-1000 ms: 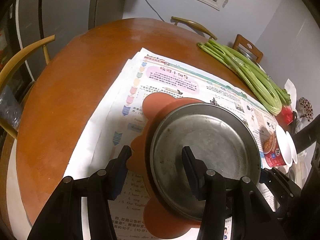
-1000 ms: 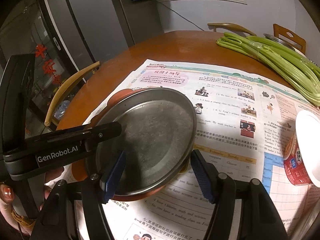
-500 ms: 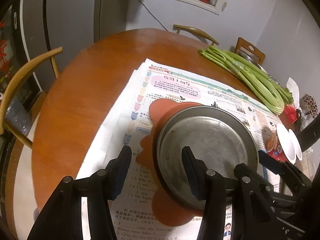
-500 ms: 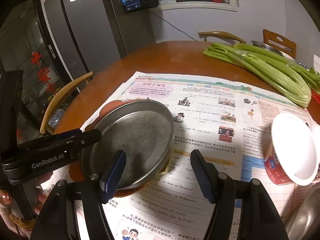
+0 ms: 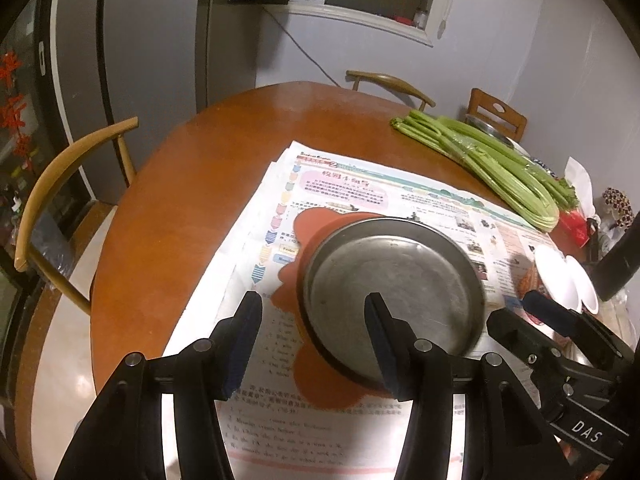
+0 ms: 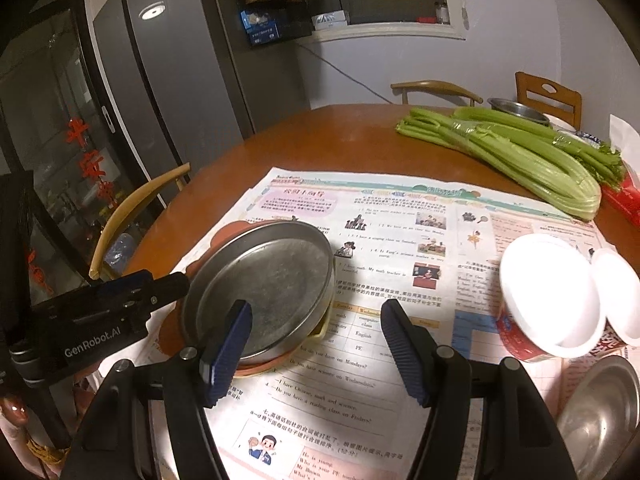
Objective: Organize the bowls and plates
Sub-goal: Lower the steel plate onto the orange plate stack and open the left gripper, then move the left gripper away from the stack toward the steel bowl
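Note:
A round metal plate (image 5: 392, 280) (image 6: 264, 280) lies on top of an orange flower-shaped plate (image 5: 320, 220) (image 6: 228, 232) on the newspaper (image 5: 360, 184). A yellowish edge shows under its near rim in the right wrist view. My left gripper (image 5: 312, 304) hangs open above and before the stack's left rim, holding nothing. It also shows from the side as the black left gripper (image 6: 120, 304), its tip close to the rim. My right gripper (image 6: 316, 312) is open and empty, raised over the stack's near right edge.
A round wooden table (image 5: 180, 208) carries the newspaper. A celery bunch (image 6: 512, 148) lies at the back right. Two white-lidded red cups (image 6: 548, 300) stand at the right, a metal bowl (image 6: 600, 400) near them and another metal bowl (image 6: 516, 108) behind the celery. Wooden chairs (image 5: 60, 184) ring the table.
Both grippers have drawn back and upward from the stacked plates, which now look smaller and farther off. The plates have stayed in place on the newspaper.

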`<action>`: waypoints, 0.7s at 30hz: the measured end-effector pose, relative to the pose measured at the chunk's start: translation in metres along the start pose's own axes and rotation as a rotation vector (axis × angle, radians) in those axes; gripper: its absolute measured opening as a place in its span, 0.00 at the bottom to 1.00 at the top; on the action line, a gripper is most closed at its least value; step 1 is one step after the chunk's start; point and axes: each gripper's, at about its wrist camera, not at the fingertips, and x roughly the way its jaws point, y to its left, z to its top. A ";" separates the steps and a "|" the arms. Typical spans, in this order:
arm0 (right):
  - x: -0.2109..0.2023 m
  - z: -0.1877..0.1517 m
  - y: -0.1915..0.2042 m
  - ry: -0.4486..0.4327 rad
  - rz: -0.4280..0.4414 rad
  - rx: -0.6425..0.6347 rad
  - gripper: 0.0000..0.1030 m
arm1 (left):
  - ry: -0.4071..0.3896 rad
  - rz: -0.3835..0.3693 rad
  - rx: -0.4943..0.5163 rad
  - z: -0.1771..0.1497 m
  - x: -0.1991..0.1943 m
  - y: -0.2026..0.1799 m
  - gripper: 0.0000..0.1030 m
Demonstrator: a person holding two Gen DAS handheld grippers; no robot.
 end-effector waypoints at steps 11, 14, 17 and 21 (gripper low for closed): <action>-0.044 -0.003 -0.024 -0.074 -0.011 0.040 0.65 | -0.047 -0.038 0.057 -0.005 -0.034 -0.037 0.55; -0.058 -0.004 -0.031 -0.097 -0.023 0.051 0.65 | -0.060 -0.047 0.073 -0.006 -0.043 -0.048 0.55; -0.072 -0.004 -0.038 -0.117 -0.031 0.057 0.65 | -0.063 -0.054 0.081 -0.008 -0.049 -0.057 0.55; -0.090 -0.006 -0.045 -0.150 -0.038 0.064 0.65 | -0.052 -0.075 0.113 -0.013 -0.057 -0.075 0.55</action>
